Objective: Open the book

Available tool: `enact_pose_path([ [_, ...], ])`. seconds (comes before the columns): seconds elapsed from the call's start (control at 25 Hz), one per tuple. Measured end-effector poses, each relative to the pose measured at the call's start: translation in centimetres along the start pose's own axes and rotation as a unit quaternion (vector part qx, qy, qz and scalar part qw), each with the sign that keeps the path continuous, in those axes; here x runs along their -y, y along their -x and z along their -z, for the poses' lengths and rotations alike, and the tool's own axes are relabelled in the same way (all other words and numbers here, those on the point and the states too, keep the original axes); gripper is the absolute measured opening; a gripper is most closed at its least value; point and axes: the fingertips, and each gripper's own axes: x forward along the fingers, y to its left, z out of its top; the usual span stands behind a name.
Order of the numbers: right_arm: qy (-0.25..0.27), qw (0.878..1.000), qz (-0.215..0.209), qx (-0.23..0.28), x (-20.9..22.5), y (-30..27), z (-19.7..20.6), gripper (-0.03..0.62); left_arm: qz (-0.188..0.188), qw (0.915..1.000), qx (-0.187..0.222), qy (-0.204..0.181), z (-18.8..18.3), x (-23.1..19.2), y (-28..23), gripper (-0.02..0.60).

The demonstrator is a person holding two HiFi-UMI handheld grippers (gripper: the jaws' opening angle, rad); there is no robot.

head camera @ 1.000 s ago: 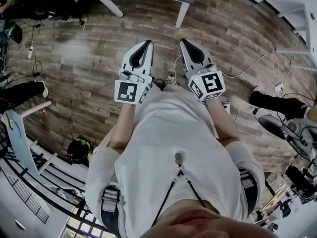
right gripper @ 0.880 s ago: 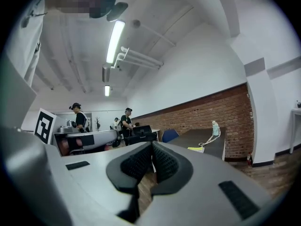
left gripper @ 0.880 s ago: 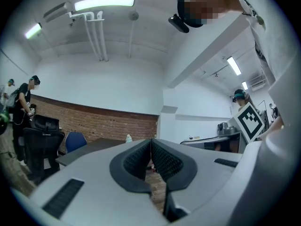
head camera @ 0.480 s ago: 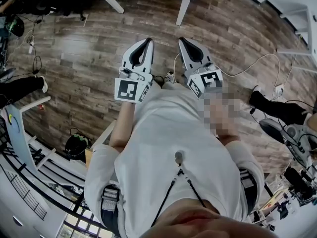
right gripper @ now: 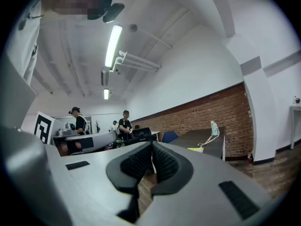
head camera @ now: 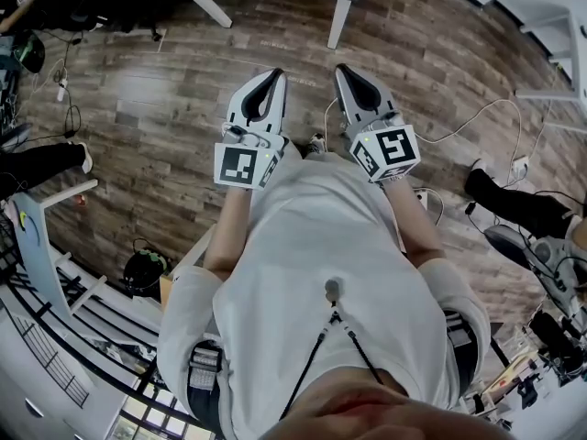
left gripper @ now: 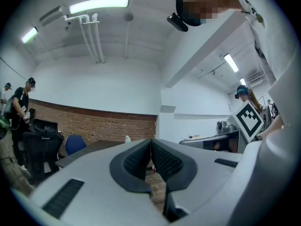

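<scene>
Book: we cannot pick it out for certain; a flat yellow-green thing (right gripper: 197,149) lies on the dark table (right gripper: 188,139), near a bottle (right gripper: 214,127).
Left gripper (head camera: 273,76): jaws pressed together, nothing between them, held level above the wood floor (head camera: 165,90).
Right gripper (head camera: 341,69): jaws likewise closed and empty, just beside the left one, well apart from the table.
Writing: we can read no words, only a black-and-white square marker on the left cube (head camera: 242,166) and the right cube (head camera: 390,152).
</scene>
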Motion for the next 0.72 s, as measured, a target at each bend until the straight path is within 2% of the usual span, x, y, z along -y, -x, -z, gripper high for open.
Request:
enact_pose_path([
  [0.44,0.011,1.0,-0.02,-0.005,-0.1,-3.5,-0.1,0.038,-0.013,0.9999,0.003,0.006,0.5,-2.9,-0.9,0.023],
  [0.72,0.018,1.0,-0.011,-0.012,0.4,-6.7,-0.2,0.038,-0.01,0.9998,0.009,0.015,0.6,-6.4,-3.4,0.023],
])
